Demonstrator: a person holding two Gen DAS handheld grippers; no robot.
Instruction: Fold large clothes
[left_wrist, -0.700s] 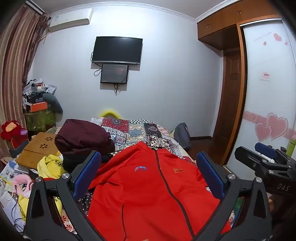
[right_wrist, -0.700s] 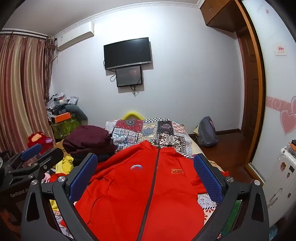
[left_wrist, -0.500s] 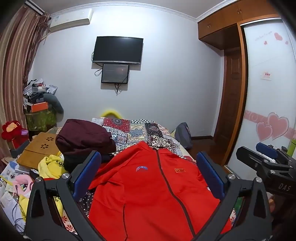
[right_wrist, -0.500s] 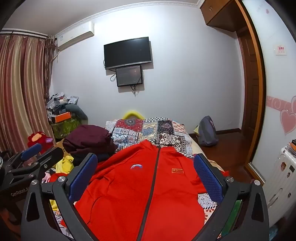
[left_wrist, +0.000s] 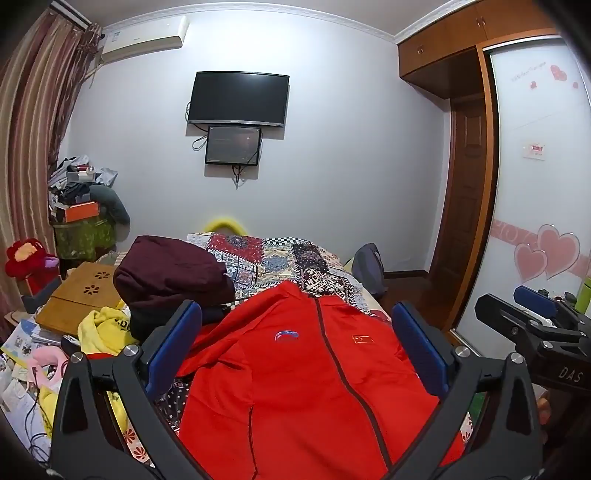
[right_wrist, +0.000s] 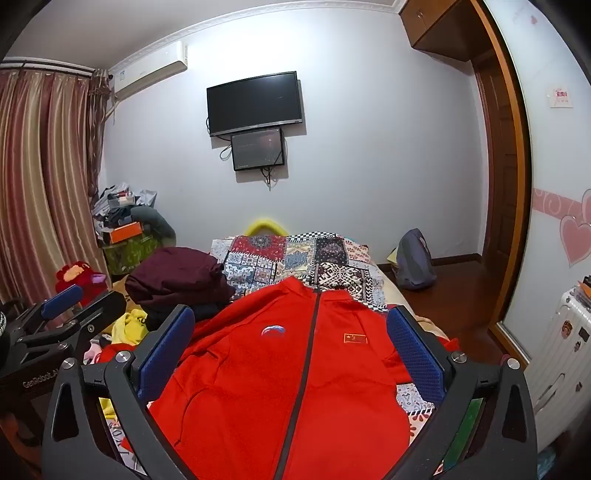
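Hovering wide open, both tools (left_wrist: 295, 343) (right_wrist: 290, 339) empty

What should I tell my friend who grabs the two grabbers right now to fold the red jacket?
Left gripper: open, holding nothing, above the jacket.
Right gripper: open, holding nothing, above the jacket.
Red jacket: spread flat on the bed, front up, zipped, collar towards the far wall.
Dark red clothes are piled to the jacket's left.
Done: jacket laid out.
Left: every fold, probably sleeves first.
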